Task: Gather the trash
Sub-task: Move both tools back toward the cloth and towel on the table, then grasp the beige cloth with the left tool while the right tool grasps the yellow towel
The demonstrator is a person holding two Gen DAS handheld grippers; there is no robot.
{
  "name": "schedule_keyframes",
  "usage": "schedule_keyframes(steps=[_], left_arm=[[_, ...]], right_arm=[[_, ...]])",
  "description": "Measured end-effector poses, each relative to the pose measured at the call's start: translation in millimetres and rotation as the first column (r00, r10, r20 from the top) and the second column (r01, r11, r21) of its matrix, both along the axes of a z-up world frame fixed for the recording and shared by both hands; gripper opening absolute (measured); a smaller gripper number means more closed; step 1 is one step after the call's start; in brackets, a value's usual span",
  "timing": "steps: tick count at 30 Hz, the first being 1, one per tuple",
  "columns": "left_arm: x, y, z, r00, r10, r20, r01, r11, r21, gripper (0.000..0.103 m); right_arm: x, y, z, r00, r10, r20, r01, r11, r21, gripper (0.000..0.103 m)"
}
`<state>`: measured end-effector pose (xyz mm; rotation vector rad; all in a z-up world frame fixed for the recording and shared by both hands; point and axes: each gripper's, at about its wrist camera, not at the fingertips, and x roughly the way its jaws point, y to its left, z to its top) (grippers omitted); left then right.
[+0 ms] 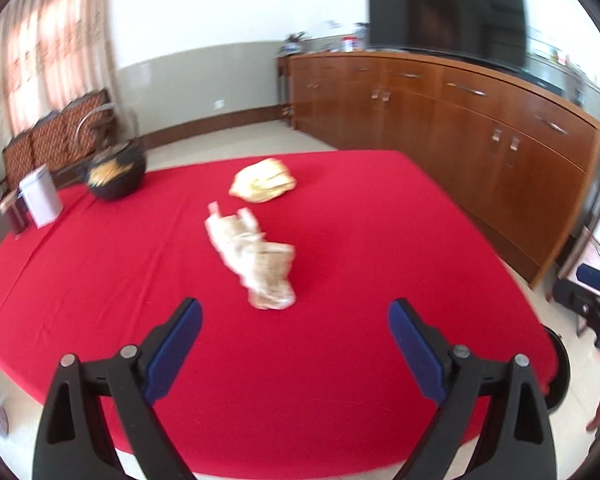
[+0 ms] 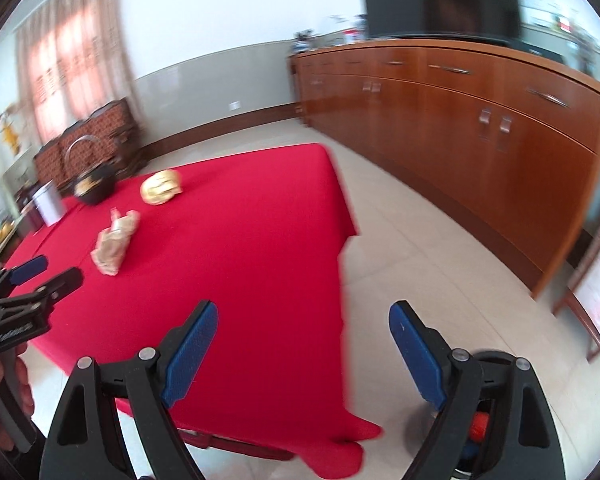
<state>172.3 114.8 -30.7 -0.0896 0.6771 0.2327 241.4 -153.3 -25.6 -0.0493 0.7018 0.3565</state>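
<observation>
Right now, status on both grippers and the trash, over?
Left gripper open, empty, short of the crumpled wrapper. Right gripper open, empty, at the table edge. Second wad farther back on the red cloth. Nothing blocking either piece.

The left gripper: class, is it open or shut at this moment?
Open. The left gripper has its two blue-padded fingers spread wide apart, with bare red tablecloth showing between them and nothing held.

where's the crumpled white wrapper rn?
The crumpled white paper wrapper lies mid-table on the red tablecloth, just ahead of the open left gripper, with the yellowish crumpled bag beyond it.
</observation>
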Motion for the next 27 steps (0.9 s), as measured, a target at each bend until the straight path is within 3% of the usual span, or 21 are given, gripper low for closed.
schedule_keyframes(steps=[5,11,13,14,15,18,27], left_arm=[[31,24,-20,0.998,0.021,-0.059,-0.023,0.999,-0.037,0.083],[69,50,-34,0.992,0.018,-0.127,-0.028,0.997,-0.077,0.08],[78,51,-39,0.987,-0.005,-0.164,-0.01,0.995,-0.095,0.061],[81,54,-42,0.984,-0.023,-0.176,0.002,0.993,-0.115,0.034],[84,56,-44,0.981,-0.037,-0.191,0.013,0.992,-0.125,0.024],[80,68,-36,0.988,-0.03,-0.151,0.014,0.994,-0.107,0.019],[88,141,-30,0.991,0.044,-0.128,-0.05,0.998,-0.041,0.019]], right_arm=[[23,56,-2,0.999,0.051,-0.002,-0.051,0.998,-0.03,0.089],[59,101,-12,0.995,0.093,-0.038,-0.095,0.994,-0.053,0.089],[72,115,-17,0.992,0.114,-0.054,-0.117,0.992,-0.054,0.089],[80,124,-19,0.99,0.126,-0.062,-0.129,0.99,-0.051,0.089],[84,126,-20,0.989,0.133,-0.067,-0.137,0.989,-0.051,0.089],[99,145,-23,0.984,0.161,-0.077,-0.165,0.985,-0.045,0.089],[150,238,-32,0.962,0.26,-0.08,-0.266,0.961,-0.071,0.088]])
